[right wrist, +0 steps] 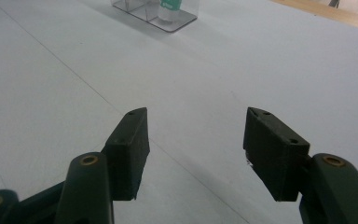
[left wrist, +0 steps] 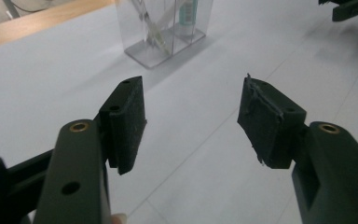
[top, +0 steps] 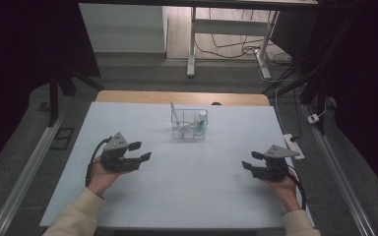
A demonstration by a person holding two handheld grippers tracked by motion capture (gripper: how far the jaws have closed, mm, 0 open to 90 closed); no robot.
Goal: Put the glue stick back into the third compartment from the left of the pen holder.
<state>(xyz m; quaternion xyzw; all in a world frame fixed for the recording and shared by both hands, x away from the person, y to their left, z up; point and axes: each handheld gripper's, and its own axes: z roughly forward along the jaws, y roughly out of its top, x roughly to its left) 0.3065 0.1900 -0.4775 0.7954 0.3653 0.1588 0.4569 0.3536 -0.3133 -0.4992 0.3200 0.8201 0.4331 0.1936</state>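
**High view: both grippers empty over the table, clear organizer at the far centre**

High view: white table (top: 187, 196), a person's two hands coming in from the bottom edge. Left gripper (top: 141, 151) held in the left hand (top: 101, 178) at the left-middle of the table, jaws spread, nothing between them, pointing right and slightly toward the far side. Right gripper (top: 249, 161) in the right hand (top: 280, 189) near the table's right edge, jaws also apart and empty, pointing left. The two grippers sit well apart, facing inward across bare table.

Clear plastic organizer (top: 189, 125) stands upright at the far centre of the table, divided into compartments. A thin pale stick-like item (top: 174, 114) leans in the left compartment, poking above the rim. A small tube with a green label (top: 201, 123) stands in the right compartment. Neither gripper is near the organizer; it is well ahead of both.

Left gripper view: left gripper (left wrist: 191, 123) jaws released, black pads apart with only table between. Organizer (left wrist: 165, 32) ahead, top of frame, clear walls, stick item and green-labelled tube inside. The other gripper shows at the top right corner.

Right gripper view: right gripper (right wrist: 196, 149) jaws wide, nothing gripped. Organizer base (right wrist: 156, 11) at the top edge, far ahead. Wooden table edge shows at the top right.
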